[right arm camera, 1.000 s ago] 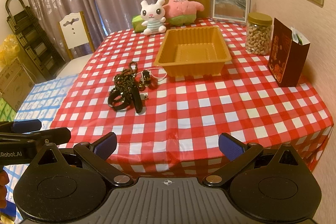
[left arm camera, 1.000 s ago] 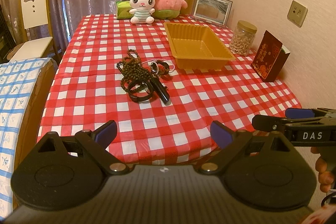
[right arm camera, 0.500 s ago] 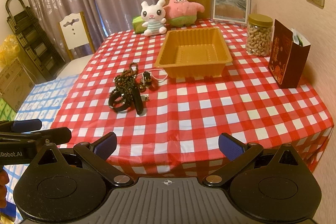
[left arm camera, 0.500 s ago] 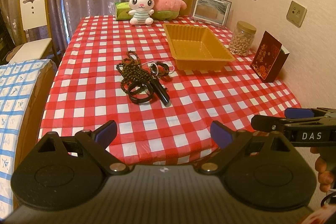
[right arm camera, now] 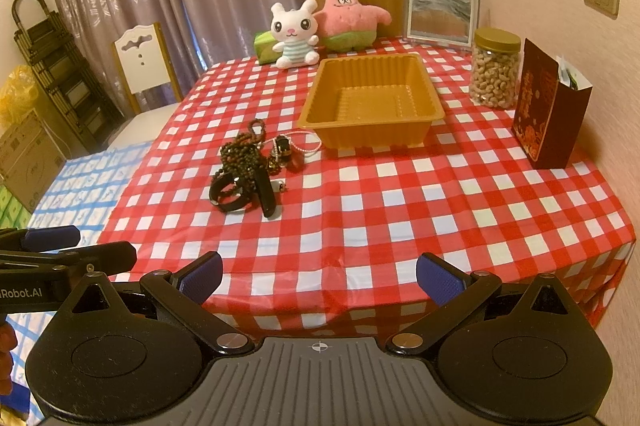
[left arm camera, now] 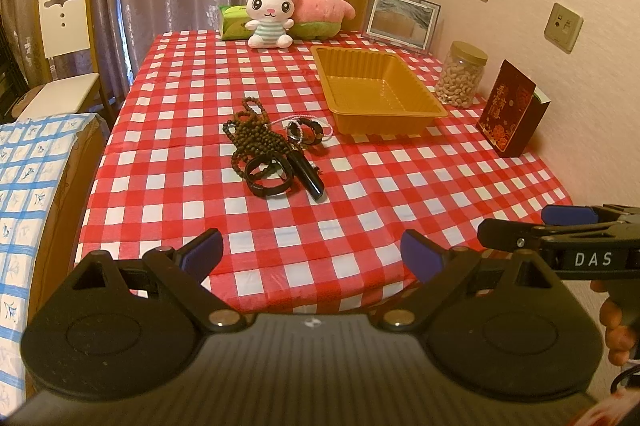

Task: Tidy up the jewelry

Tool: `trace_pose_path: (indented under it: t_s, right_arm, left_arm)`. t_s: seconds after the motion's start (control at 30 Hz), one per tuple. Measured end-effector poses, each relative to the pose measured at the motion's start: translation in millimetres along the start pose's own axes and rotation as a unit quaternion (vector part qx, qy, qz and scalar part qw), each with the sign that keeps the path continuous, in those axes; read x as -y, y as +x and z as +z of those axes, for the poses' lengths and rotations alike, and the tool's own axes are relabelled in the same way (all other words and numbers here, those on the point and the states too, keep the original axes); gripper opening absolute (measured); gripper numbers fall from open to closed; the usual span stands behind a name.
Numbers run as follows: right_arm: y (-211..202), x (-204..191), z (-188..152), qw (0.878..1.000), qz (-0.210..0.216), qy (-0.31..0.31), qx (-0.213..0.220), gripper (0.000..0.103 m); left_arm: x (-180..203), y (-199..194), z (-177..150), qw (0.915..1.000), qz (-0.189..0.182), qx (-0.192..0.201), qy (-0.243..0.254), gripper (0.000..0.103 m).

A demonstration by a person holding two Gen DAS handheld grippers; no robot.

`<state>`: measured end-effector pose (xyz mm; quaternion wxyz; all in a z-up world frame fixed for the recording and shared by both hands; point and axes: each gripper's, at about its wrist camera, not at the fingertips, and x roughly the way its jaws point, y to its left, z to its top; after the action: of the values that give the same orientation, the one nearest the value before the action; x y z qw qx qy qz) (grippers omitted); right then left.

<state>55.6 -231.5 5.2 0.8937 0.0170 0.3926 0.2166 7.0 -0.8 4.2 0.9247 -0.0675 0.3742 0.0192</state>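
Note:
A pile of jewelry lies mid-table on the red checked cloth: a brown bead necklace (left arm camera: pixel 256 134) (right arm camera: pixel 240 154), black bangles (left arm camera: pixel 268 176) (right arm camera: pixel 230 192), a black stick-shaped piece (left arm camera: pixel 308 172) (right arm camera: pixel 267 194) and small rings with a thin pearl strand (left arm camera: pixel 306 130) (right arm camera: pixel 304 144). An empty orange tray (left arm camera: pixel 434 108) (right arm camera: pixel 372 140) stands just behind and right of it. My left gripper (left arm camera: pixel 312 256) is open and empty at the table's near edge. My right gripper (right arm camera: pixel 318 272) is open and empty there too, to the right of the left one.
At the back stand a white bunny plush (left arm camera: pixel 268 14), a pink star plush (left arm camera: pixel 320 0), a green tissue box (left arm camera: pixel 232 22) and a framed picture (left arm camera: pixel 402 22). A nut jar (left arm camera: pixel 460 74) and dark red box (left arm camera: pixel 512 110) stand by the right wall. A chair (left arm camera: pixel 64 38) stands left.
Both grippers have stayed nearly still, open at the near table edge. The views shift only slightly.

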Motion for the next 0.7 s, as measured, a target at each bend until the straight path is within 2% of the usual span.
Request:
trace_pose_path:
  t_s: [0.7]
  right_arm:
    - [-5.7,-4.5,0.0,1.000,-0.001,-0.001,0.003,0.103]
  left_arm:
    - [0.0,-1.1,2.6,1.0000,-0.001,0.000,0.000,0.095]
